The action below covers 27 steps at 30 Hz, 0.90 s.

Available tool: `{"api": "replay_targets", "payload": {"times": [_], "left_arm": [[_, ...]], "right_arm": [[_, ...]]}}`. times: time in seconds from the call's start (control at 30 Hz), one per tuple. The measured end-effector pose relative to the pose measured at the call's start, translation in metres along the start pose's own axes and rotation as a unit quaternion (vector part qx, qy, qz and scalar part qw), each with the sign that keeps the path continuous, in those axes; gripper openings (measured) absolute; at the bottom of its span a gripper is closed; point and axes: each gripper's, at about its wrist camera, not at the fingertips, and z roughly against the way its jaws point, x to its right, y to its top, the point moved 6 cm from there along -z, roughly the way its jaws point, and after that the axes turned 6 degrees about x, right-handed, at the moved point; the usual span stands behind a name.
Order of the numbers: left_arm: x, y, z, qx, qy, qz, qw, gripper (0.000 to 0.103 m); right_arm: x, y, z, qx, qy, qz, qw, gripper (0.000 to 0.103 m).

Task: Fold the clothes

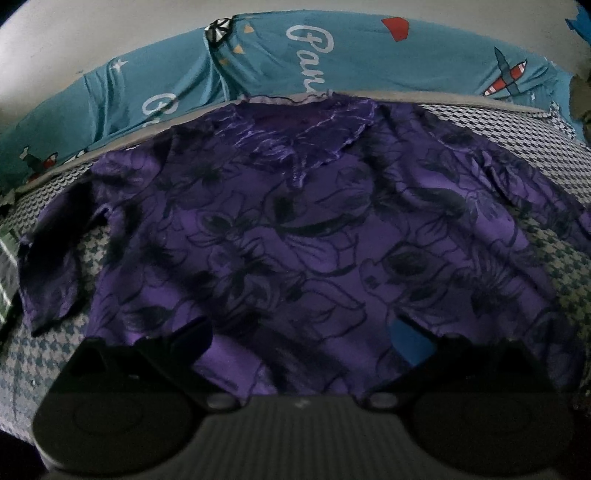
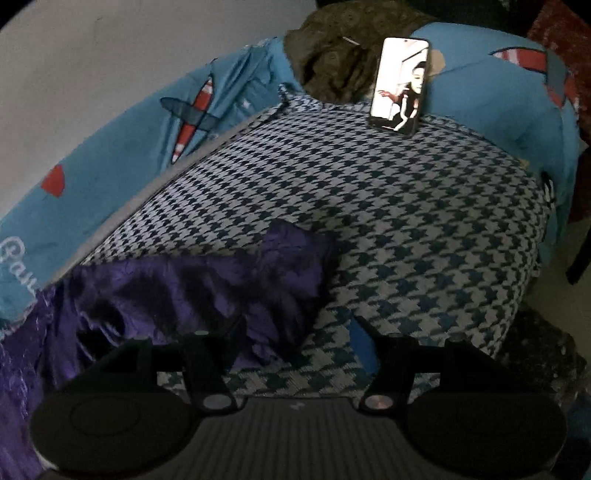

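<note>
Houndstooth cover (image 2: 424, 229) on a bed-like surface is the work area, with a teal printed sheet (image 1: 258, 66) along its far edge and a pale wall (image 1: 92, 33) behind. One garment: a purple floral top (image 1: 295, 229), spread flat, neckline at the far edge against the teal sheet, hem nearest the left camera. Left wrist view shows nearly the whole top, both sleeves out to the sides; right wrist view shows only one sleeve (image 2: 229, 280), crumpled, lying on the houndstooth. Left gripper (image 1: 306, 343) sits over the hem, fingers spread wide, purple fabric visible in the gap, nothing pinched; contact with the cloth unclear, too dark. Right gripper (image 2: 295, 354) also has its fingers spread apart, left finger at the sleeve's edge, right finger over bare houndstooth, nothing held. Only the right view shows one phone (image 2: 399, 85), screen lit, standing propped at the far end of the cover, well apart from the sleeve, and one olive-brown cloth heap (image 2: 340, 55) just beside it.
</note>
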Motion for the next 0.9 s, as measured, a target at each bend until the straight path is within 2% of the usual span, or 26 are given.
{"api": "replay_targets", "payload": {"times": [0.27,0.4,0.63,0.67,0.77,0.8,0.83,0.9], "left_arm": [[0.01,-0.015,-0.02,-0.023,0.005,-0.014,0.9996,0.103],[0.012,-0.018,-0.026,-0.03,0.007,-0.014,0.9994,0.103],[0.014,-0.022,-0.031,-0.036,0.011,-0.016,0.9992,0.103],[0.014,-0.022,-0.031,-0.036,0.01,-0.016,0.9992,0.103],[0.014,-0.023,-0.029,-0.036,0.009,-0.016,0.9992,0.103],[0.014,-0.024,-0.028,-0.036,0.008,-0.017,0.9992,0.103],[0.014,-0.024,-0.027,-0.036,0.008,-0.017,0.9992,0.103],[0.014,-0.024,-0.026,-0.036,0.009,-0.019,0.9992,0.103]], "right_arm": [[-0.028,-0.008,-0.018,0.01,0.026,0.084,0.996,0.065],[-0.036,-0.013,-0.034,0.003,0.004,0.125,0.992,0.065],[-0.04,-0.018,-0.051,0.003,-0.031,0.156,0.987,0.064],[-0.039,-0.018,-0.052,0.005,-0.034,0.154,0.987,0.061],[-0.034,-0.014,-0.053,0.013,-0.047,0.136,0.99,0.038],[-0.031,-0.012,-0.052,0.016,-0.051,0.125,0.991,0.025],[-0.027,-0.009,-0.05,0.019,-0.054,0.113,0.992,0.015],[-0.016,-0.004,-0.045,0.024,-0.05,0.067,0.996,0.012]]}}
